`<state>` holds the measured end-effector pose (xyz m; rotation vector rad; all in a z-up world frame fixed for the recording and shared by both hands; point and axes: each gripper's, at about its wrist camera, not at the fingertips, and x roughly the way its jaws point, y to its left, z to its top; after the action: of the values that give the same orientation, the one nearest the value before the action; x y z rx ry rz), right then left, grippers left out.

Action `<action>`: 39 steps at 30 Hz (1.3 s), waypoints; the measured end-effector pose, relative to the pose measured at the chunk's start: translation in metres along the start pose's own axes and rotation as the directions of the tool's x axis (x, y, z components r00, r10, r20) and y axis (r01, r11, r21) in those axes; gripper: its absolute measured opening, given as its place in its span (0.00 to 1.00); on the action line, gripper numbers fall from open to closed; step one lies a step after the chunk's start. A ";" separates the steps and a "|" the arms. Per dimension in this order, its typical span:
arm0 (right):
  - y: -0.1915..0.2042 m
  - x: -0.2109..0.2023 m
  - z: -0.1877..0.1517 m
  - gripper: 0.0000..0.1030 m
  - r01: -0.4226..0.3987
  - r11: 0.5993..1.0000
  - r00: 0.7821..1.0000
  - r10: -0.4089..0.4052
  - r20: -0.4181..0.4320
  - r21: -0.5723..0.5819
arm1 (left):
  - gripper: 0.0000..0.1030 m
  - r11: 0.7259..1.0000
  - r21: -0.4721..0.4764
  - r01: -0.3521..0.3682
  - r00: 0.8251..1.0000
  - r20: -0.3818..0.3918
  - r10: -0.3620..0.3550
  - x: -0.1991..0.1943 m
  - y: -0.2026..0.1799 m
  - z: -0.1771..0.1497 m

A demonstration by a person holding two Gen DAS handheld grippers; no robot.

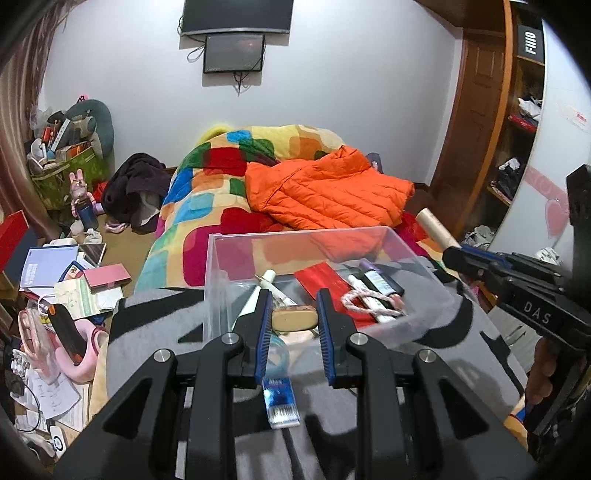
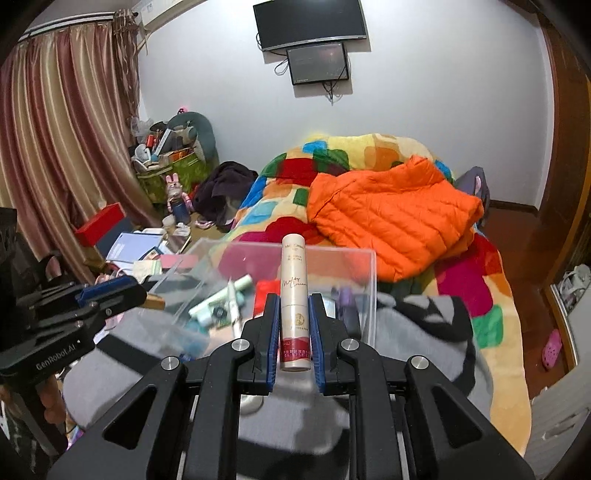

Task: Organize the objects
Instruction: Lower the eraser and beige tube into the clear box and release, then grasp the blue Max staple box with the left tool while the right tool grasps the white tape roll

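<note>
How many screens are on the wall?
2: a big dark TV up high, and a smaller screen just under it. Both look off. More may hide outside the view.

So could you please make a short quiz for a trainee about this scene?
1. True or false: the right gripper is shut on a tube.
2. The left gripper holds: A) a beige block; B) a red card; C) a rope.
3. Fill in: the orange jacket lies on the ____.

Key: 1 true. 2 A. 3 bed.
</note>
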<state>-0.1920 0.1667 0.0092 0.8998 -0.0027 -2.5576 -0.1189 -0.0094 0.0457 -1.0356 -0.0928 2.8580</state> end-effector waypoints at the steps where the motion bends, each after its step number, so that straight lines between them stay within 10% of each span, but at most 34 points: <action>1: -0.001 0.006 0.003 0.13 0.002 1.000 1.000 -0.001 -0.005 0.012 | 0.22 1.000 -0.004 -0.004 1.000 -0.003 0.004 0.004 0.001 0.000; 18: 0.010 0.085 -0.014 0.14 0.020 1.000 0.981 -0.022 -0.194 -0.009 | 0.23 0.997 -0.082 -0.010 0.994 -0.105 0.001 0.057 0.031 -0.011; 39: 0.036 0.013 -0.029 0.41 -0.099 0.994 0.988 0.091 -0.128 -0.054 | 0.53 1.000 -0.016 -0.021 0.997 -0.069 0.020 0.000 0.018 -0.044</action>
<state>-0.1698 0.1328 -0.0163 1.0113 0.0668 -2.3964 -0.0920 -0.0262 0.0108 -1.1436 -0.1013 2.8414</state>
